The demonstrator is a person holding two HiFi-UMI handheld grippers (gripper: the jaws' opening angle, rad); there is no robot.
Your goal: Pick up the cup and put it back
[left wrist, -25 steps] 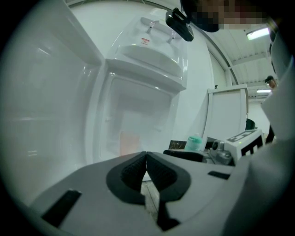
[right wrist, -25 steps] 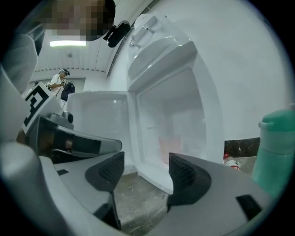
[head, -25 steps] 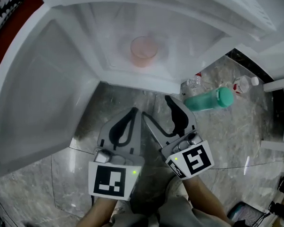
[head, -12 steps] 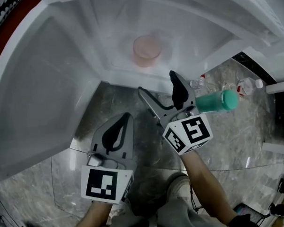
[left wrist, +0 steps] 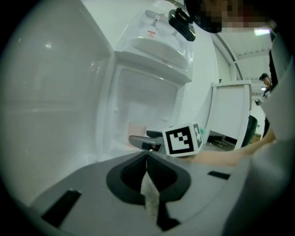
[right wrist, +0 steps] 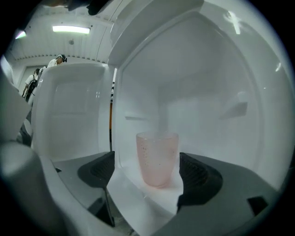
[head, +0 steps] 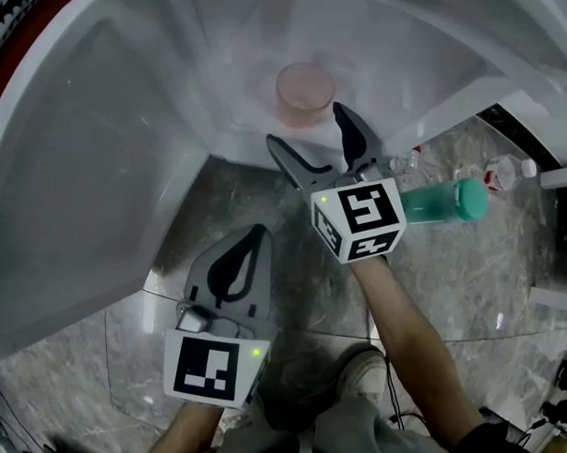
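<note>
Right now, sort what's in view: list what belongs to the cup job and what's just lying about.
Job:
pink cup, standing inside the open fridge
right gripper, jaws just been opening, cup ahead, nothing between them yet

Lying about:
green bottle on the floor
clear bottles beside it
left gripper, idle, jaws together

No readable writing in view.
A small red sticker (left wrist: 150, 33) on the white fridge (left wrist: 154, 60) top is too tiny to read.

Looked like some lab-ish test room: white fridge (head: 398, 47) open on a grey marbled floor (head: 511, 277), strip light (right wrist: 71, 29) overhead, a person (right wrist: 59, 60) hanging around behind.
</note>
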